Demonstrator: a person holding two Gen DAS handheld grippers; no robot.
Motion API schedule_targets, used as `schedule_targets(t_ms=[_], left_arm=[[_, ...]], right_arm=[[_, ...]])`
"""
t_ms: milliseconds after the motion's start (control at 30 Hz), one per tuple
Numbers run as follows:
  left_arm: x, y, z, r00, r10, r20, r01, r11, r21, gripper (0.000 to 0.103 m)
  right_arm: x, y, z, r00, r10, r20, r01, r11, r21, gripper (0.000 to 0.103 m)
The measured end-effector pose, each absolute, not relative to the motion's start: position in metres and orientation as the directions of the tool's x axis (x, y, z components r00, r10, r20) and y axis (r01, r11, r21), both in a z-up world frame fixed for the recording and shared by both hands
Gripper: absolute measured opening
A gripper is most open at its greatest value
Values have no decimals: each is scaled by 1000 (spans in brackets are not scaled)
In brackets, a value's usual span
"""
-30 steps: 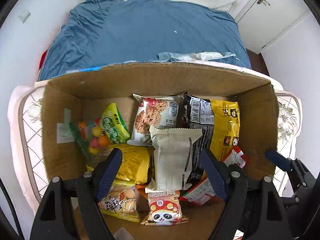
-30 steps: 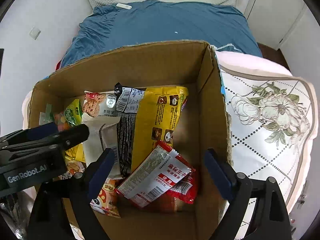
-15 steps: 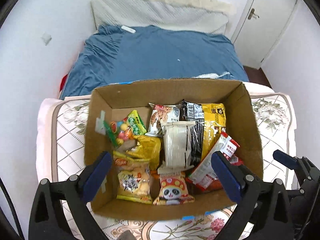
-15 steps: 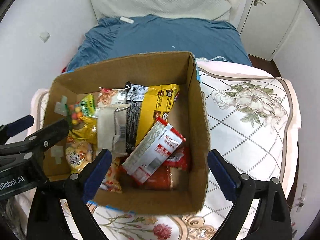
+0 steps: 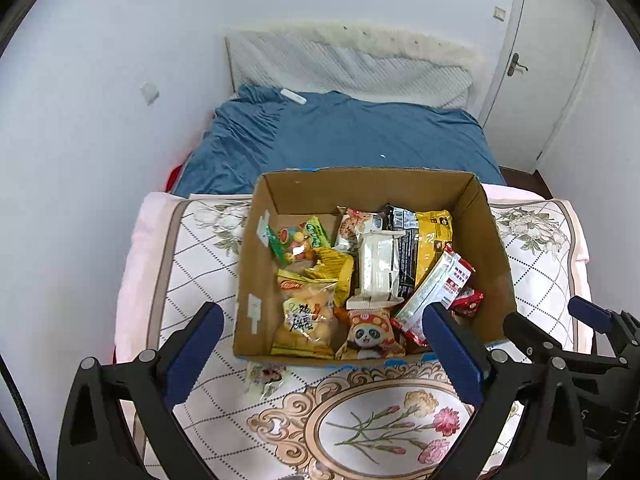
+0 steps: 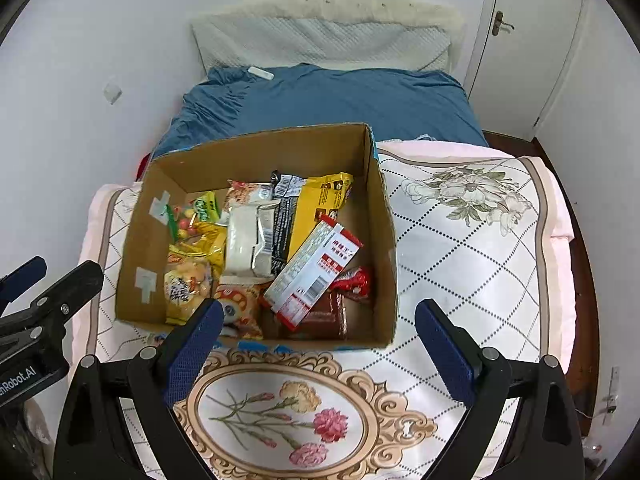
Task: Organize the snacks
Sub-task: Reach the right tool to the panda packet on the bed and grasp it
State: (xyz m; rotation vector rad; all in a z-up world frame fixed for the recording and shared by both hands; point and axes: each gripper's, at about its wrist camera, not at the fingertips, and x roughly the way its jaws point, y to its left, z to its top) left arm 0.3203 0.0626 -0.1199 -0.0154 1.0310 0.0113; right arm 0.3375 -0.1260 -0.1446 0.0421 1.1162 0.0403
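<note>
A bed (image 5: 352, 136) with a blue sheet is seen at the far side of the room, and a floral quilt (image 5: 400, 412) is spread over its near end. A cardboard box (image 5: 256, 280) is set on the quilt; it serves as landmark for the rest.

Inside the box the snacks are packed side by side. A yellow-and-black bag (image 5: 430, 248) is laid against the far right of the box, and a white packet (image 5: 378, 266) is placed in the middle. A red-and-white packet (image 6: 316, 270) is leaned tilted toward the right wall, over small red wrappers (image 6: 354, 280). A yellow bag of puffs (image 5: 306, 320) is found at the near left corner, a panda packet (image 5: 366, 336) at the near wall, and a green candy bag (image 5: 298, 240) at the far left.

The left gripper (image 5: 320, 344) is held above the near edge of the box, its fingers (image 5: 192, 344) spread wide with nothing between them. The right gripper (image 6: 318, 344) is held likewise near the right corner, fingers (image 6: 444, 344) apart and empty.
</note>
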Motion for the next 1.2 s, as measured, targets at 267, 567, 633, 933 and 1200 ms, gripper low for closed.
schedule_targets(t_ms=[267,567,633,933,1200], left_arm=[[281,62,-112,525,16,-851,-35,999,-3,102],[209,35,-181,375,0,-927,-1,1000,-1,102],[197,28,-202,334,-10,-942,12,1000,-6,102],[168,-7,-265,201,-19,-980,60,998,-7,102],[166,-15,-284,167,2,-986,76,997,15,102]], right_arm=[[301,-122,-135,441,73,-894,-16,997,74,99],[210,-191,-201,296,150,-943,174,962,208,99],[186,-216,-224,253,148,-956,240,948,210,99],[112,-301,-318,95,197,-976,538,815,217,99],[69,-338,-386,111,329,-938,763,577,293,99]])
